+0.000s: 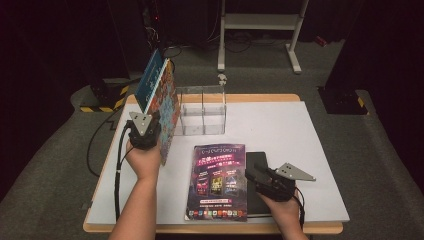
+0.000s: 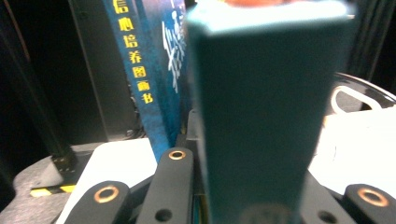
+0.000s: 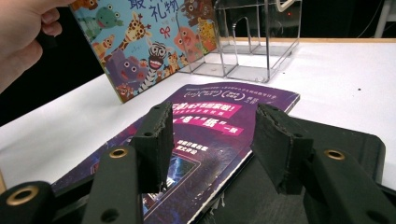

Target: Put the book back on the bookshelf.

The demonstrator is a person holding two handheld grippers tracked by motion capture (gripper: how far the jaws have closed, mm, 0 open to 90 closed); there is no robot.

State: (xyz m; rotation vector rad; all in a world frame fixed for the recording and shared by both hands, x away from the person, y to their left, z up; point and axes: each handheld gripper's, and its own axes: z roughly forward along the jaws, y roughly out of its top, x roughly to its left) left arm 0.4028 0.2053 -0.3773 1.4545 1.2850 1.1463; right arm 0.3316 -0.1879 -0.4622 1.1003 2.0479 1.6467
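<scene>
L gripper (image 1: 150,131): jaws clamped on picture book (image 1: 167,107), held upright above bench (image 1: 310,150) left side, beside clear organizer (image 1: 202,111). R gripper (image 1: 260,176): jaws approx half open, nothing gripped, over purple magazine (image 1: 217,182) and black book (image 1: 257,160).
</scene>
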